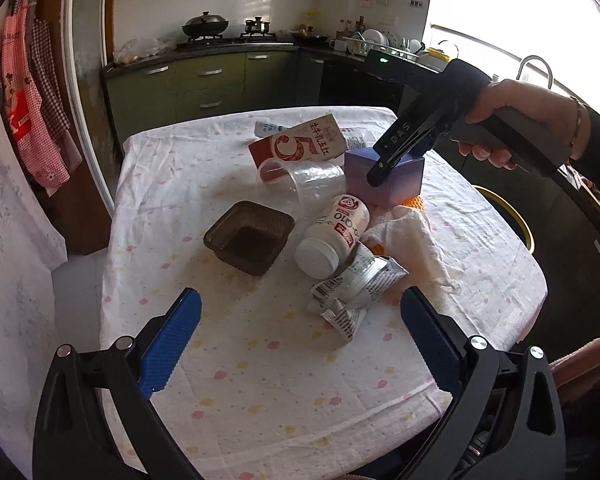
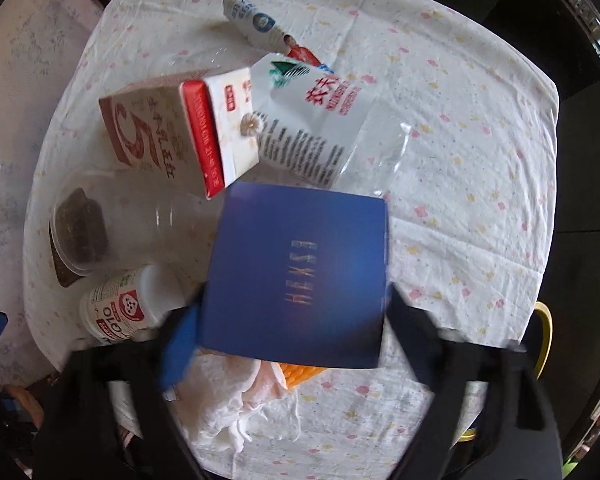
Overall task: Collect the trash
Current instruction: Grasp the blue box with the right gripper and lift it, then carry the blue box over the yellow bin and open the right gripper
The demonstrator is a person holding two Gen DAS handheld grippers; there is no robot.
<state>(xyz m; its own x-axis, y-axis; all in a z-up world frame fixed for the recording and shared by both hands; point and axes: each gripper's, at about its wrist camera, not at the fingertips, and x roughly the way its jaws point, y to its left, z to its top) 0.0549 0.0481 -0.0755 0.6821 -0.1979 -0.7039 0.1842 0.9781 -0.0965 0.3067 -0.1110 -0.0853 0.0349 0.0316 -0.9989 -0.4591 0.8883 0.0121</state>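
The right gripper [image 2: 296, 320] points straight down over the square dark-blue cardboard box [image 2: 300, 276], its jaws spread to either side of the box; whether the pads press on the box cannot be told. The box stands near the middle of the table covered with a white flower-print cloth [image 1: 260, 360], just beside a red-and-white carton [image 1: 296, 146], a clear plastic cup [image 1: 312, 184] and a white pill bottle [image 1: 332, 236]. The left gripper [image 1: 300, 340] is open and empty above the near part of the cloth.
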